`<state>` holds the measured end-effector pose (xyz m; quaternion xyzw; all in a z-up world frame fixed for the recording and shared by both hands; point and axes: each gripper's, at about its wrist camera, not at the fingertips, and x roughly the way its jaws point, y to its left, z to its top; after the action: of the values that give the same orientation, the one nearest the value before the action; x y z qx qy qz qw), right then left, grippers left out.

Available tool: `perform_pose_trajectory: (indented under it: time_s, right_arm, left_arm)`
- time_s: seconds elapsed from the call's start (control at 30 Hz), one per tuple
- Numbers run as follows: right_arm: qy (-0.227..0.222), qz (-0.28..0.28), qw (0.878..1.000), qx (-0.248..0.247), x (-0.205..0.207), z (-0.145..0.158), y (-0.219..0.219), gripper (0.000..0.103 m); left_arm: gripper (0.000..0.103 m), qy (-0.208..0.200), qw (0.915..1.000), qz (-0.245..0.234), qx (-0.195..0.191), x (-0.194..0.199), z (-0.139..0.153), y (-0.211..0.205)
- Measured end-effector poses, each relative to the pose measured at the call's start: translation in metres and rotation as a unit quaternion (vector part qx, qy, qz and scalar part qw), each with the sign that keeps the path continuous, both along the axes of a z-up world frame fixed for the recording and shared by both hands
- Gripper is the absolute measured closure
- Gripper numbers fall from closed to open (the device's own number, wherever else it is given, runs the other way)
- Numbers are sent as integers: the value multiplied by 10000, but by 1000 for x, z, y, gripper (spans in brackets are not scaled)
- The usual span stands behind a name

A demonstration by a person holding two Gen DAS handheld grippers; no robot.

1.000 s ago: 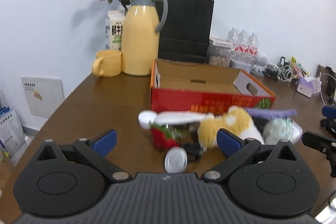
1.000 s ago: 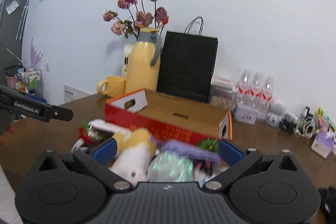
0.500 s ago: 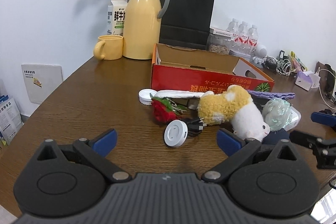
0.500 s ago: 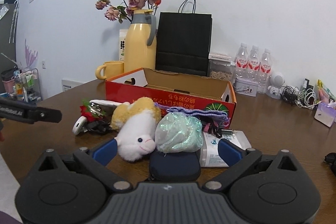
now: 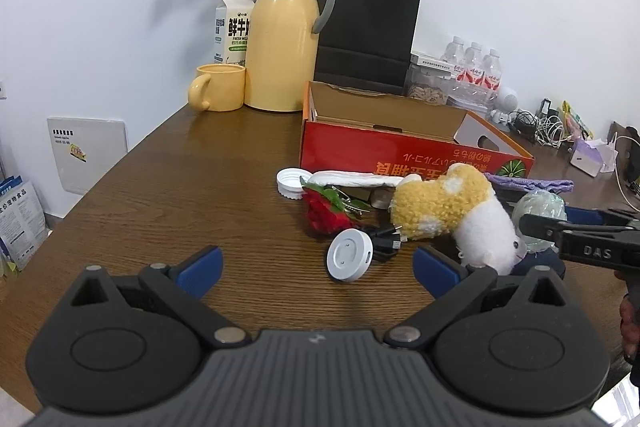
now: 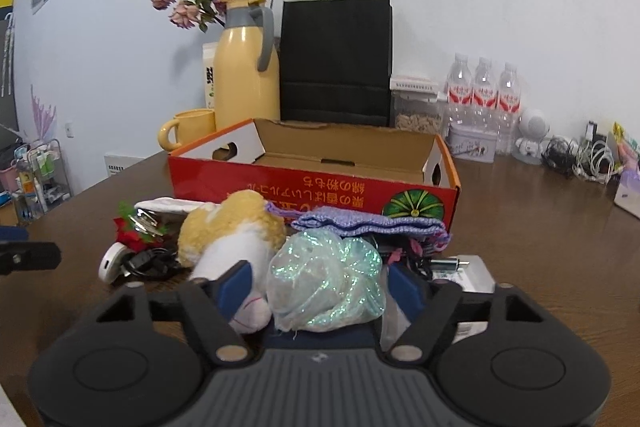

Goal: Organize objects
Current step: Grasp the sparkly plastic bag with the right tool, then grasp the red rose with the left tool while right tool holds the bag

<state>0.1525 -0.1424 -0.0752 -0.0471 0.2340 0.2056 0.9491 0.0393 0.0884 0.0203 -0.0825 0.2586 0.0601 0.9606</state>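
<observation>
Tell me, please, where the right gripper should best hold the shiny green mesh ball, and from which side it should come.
Grip the iridescent mesh ball across its widest middle, coming from the near side, level with the table. It is soft and rounded, wedged between the plush toy and a white box, so only its flanks are free. The right gripper already straddles them, jaws closing.

right tool (image 6: 320, 287) lowered toward the pile, jaws closing around the iridescent bundle (image 6: 326, 283), left tool's view steadier
</observation>
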Motion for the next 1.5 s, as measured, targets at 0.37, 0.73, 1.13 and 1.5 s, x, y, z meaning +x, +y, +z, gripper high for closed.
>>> perform_pose_trajectory:
  time_s: [0.37,0.73,1.13,1.5]
  right_arm:
    - [19,54,9998,210,0,-5,-4,65]
    - [-403,258,9980,401,-23,15,-11,67]
    - [-666,409,9960,425,-36,28,-12,67]
    - [-627,364,9967,355,-29,23,-9,67]
  left_arm:
    - [0,68,10000,31,-34,3,-5,4]
    - [0,-43,9999,161,41,20,6,14]
    - [0,233,9996,109,-90,70,4,20]
    - [52,756,9934,-104,-861,114,-25,30]
